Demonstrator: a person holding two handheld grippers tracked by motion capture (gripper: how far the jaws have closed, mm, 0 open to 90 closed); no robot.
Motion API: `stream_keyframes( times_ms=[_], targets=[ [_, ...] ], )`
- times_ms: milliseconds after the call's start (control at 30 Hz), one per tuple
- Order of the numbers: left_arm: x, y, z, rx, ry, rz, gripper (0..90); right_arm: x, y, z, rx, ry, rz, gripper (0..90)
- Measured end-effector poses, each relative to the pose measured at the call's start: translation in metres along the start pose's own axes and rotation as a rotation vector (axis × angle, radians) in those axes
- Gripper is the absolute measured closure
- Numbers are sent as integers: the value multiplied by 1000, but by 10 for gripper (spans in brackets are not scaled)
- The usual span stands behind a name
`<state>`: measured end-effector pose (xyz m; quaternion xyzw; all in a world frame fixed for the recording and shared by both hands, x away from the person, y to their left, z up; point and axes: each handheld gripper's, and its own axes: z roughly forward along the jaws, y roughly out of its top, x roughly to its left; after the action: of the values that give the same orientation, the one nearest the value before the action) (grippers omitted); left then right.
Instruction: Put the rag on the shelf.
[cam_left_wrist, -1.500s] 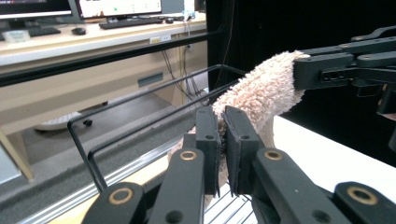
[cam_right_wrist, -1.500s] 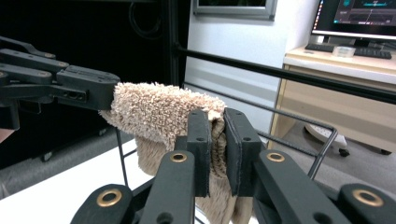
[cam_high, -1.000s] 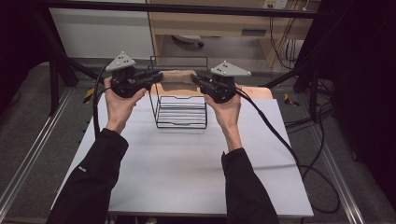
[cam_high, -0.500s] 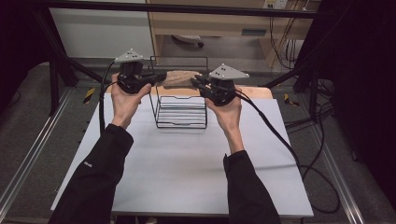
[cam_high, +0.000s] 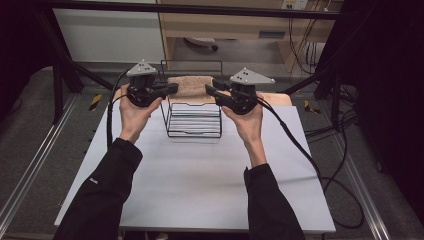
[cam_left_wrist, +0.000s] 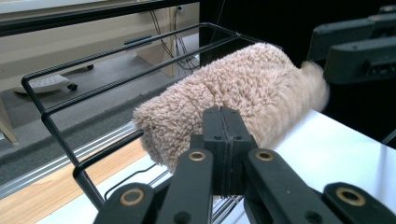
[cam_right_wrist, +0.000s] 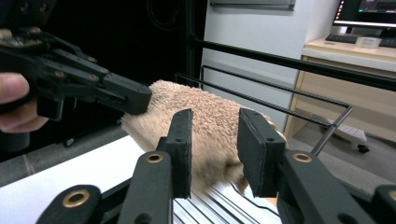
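A beige fluffy rolled towel (cam_high: 190, 85) lies on top of a black wire rack (cam_high: 194, 122) at the back middle of the white table (cam_high: 200, 180). My left gripper (cam_high: 172, 89) points at the towel's left end, jaws shut on each other with nothing between them. In the left gripper view its tip (cam_left_wrist: 222, 114) is right at the towel (cam_left_wrist: 233, 93). My right gripper (cam_high: 210, 90) faces the towel's right end. Its jaws have just been opening and now stand open (cam_right_wrist: 215, 116), with the towel (cam_right_wrist: 205, 112) just beyond the tips, not pinched.
The rack's tall back frame (cam_left_wrist: 56, 126) rises behind the towel. A wooden strip (cam_high: 280, 99) runs along the table's far edge. Cables (cam_high: 300, 145) trail off the right side. Dark frame posts (cam_high: 60, 75) stand at the left, with a desk beyond.
The left gripper has edged slightly right toward the towel and its top plate has turned a little. The right gripper has stayed in place.
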<state>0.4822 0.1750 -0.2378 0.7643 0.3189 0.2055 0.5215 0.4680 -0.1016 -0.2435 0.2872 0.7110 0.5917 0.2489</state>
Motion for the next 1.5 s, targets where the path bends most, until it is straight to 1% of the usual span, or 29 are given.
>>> stream_keyframes(
  times_ms=[100,167,200,267,333,467,533,600,700,800,867,1033,1133,1167,1267,1367,1500],
  targets=[
    [-2,-4,1,7,9,20,891,1,0,2,25,21,12,753],
    [-2,-7,2,6,11,24,880,2,-2,3,67,15,21,836],
    [-3,-9,2,6,11,25,876,2,-4,5,91,12,27,864],
    [-2,-11,2,12,12,31,871,1,-9,7,123,6,26,899],
    [-2,-14,3,12,15,30,868,0,-13,10,145,-1,37,900],
    [0,-18,7,17,22,28,867,-3,-19,15,161,-21,39,900],
    [1,-19,10,18,27,24,864,-4,-21,18,163,-33,30,896],
    [1,-19,11,17,29,19,859,-4,-22,20,161,-35,32,889],
    [1,-20,11,17,31,23,845,-4,-22,21,158,-38,30,875],
    [1,-19,7,11,29,18,817,-2,-21,17,147,-29,28,841],
    [0,-18,5,12,29,11,791,-1,-19,14,140,-18,36,814],
    [-1,-18,-1,21,41,16,698,-1,-16,7,136,-10,43,761],
    [0,-19,-6,23,48,10,639,0,-13,1,126,-4,51,725],
    [0,-19,-8,22,52,9,619,0,-12,-1,125,0,57,703],
    [-2,-23,-15,22,68,13,539,1,-10,-9,130,-7,48,628],
    [-3,-29,-22,21,72,11,454,2,-8,-18,129,-21,32,534],
    [-4,-38,-30,43,81,18,354,4,-6,-30,130,-31,28,399]
  ],
)
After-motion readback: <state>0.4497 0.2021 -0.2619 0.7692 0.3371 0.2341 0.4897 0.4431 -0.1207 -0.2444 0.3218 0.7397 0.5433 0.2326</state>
